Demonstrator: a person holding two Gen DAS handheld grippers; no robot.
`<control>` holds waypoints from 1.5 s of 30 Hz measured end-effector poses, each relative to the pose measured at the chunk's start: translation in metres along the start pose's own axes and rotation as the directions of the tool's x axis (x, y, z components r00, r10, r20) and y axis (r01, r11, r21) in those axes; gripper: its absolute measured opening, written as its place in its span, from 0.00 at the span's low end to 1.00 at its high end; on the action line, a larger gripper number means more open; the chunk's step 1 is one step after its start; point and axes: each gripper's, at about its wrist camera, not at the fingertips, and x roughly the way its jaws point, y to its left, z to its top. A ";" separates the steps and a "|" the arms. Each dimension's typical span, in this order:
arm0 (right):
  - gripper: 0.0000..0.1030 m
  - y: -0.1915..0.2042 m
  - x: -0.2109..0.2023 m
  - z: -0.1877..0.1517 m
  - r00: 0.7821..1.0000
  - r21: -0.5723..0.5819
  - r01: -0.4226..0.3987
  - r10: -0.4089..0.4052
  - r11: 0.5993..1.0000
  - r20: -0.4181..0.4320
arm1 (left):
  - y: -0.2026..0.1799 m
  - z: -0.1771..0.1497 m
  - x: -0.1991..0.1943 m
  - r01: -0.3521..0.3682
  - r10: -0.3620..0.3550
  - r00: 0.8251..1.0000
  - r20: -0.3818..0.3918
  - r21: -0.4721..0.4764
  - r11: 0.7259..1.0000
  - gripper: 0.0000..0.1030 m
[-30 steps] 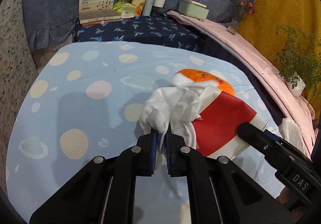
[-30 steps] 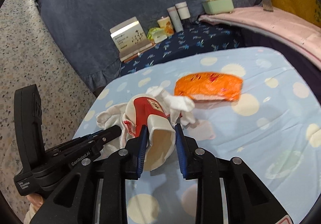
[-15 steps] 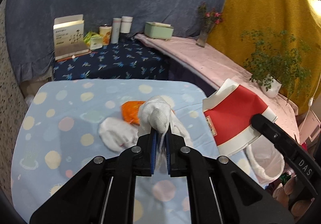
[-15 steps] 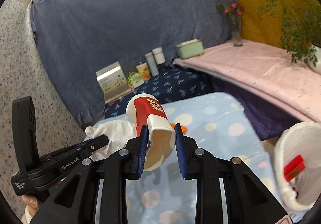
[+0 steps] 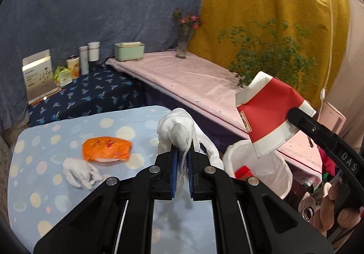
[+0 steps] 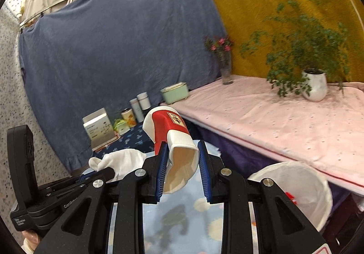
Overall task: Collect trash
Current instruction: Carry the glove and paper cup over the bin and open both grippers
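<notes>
Left wrist view: the left gripper (image 5: 181, 162) is clamped on a wad of white tissue (image 5: 176, 134), which bulges up above its blue pads (image 5: 174, 170) and trails down past them on the right.
Left gripper's surroundings: below and left of its tips a dotted light-blue tablecloth (image 5: 34, 176) carries an orange wrapper (image 5: 106, 149) and, just in front of that, a second crumpled white tissue (image 5: 79, 173) touching the wrapper's near edge.
Bin: a white-lined trash bin (image 5: 276, 168) stands right of the left gripper's tips, beyond the table edge, with something red inside; what it is I cannot tell.
Right wrist view: the right gripper (image 6: 183, 172) squeezes a red-and-white paper cup (image 6: 169, 134) between its pads, the open mouth facing the camera, the base pointing away and up.
Cup against bin: from the left wrist the cup hangs in the air above the bin, upper right of the left gripper.
Right gripper's neighbours: the held tissue and the left gripper show to its left; the bin sits lower right.
Hand: fingers (image 5: 328, 206) wrap the right gripper's handle.
</notes>
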 end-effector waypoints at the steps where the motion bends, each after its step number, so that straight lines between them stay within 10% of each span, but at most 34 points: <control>1: 0.25 -0.005 -0.005 0.002 1.000 0.006 0.011 -0.012 1.000 0.008 | -0.008 0.001 0.001 0.008 -0.008 1.000 0.001 0.011 1.000 0.07; 33: 0.27 -0.168 -0.061 -0.008 0.970 0.188 0.234 -0.242 0.954 0.020 | -0.172 -0.018 0.083 0.245 -0.218 0.958 -0.185 0.140 0.959 0.10; 37: 0.35 -0.171 -0.050 -0.012 0.969 0.189 0.245 -0.248 0.951 -0.008 | -0.169 -0.020 0.089 0.230 -0.209 0.961 -0.182 0.105 0.967 0.53; 45: 0.44 -0.163 -0.042 -0.017 0.974 0.177 0.227 -0.228 0.958 -0.017 | -0.161 -0.023 0.089 0.161 -0.140 0.977 -0.160 0.127 0.979 0.60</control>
